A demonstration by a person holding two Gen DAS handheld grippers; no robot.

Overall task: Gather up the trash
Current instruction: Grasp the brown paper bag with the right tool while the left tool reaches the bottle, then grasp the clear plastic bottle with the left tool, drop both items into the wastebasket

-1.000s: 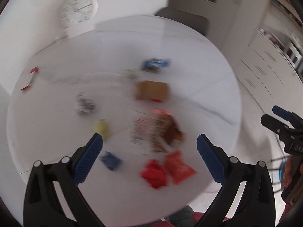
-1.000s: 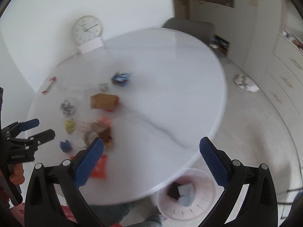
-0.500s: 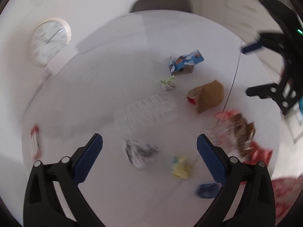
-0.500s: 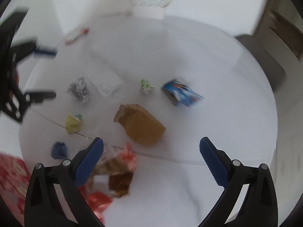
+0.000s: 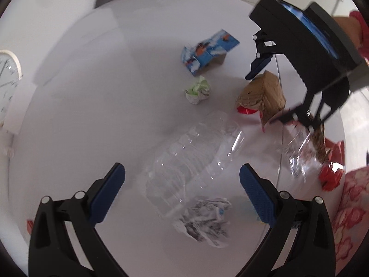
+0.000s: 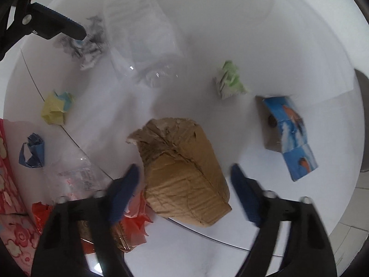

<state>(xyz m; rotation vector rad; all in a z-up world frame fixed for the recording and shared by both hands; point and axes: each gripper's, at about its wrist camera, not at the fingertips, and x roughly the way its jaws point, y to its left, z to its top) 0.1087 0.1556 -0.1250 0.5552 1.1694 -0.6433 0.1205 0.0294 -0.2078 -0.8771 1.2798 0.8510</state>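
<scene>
Brown crumpled paper bag [image 6: 184, 168] lies at the lower centre of the right wrist view on the white bench [image 6: 276, 46], between the right gripper [image 6: 184, 182] jaws — these are closing, pads not yet touching it. Left gripper [image 5: 182, 196] jaws stand wide apart over a clear plastic bottle [image 5: 193, 159] and a crumpled newspaper ball [image 5: 205, 219], lower centre.

Two wrist fisheyes, both steeply down over the white table [image 5: 87, 73], close (right nearer), sharing the crumpled brown bag [image 6: 184, 170]
</scene>
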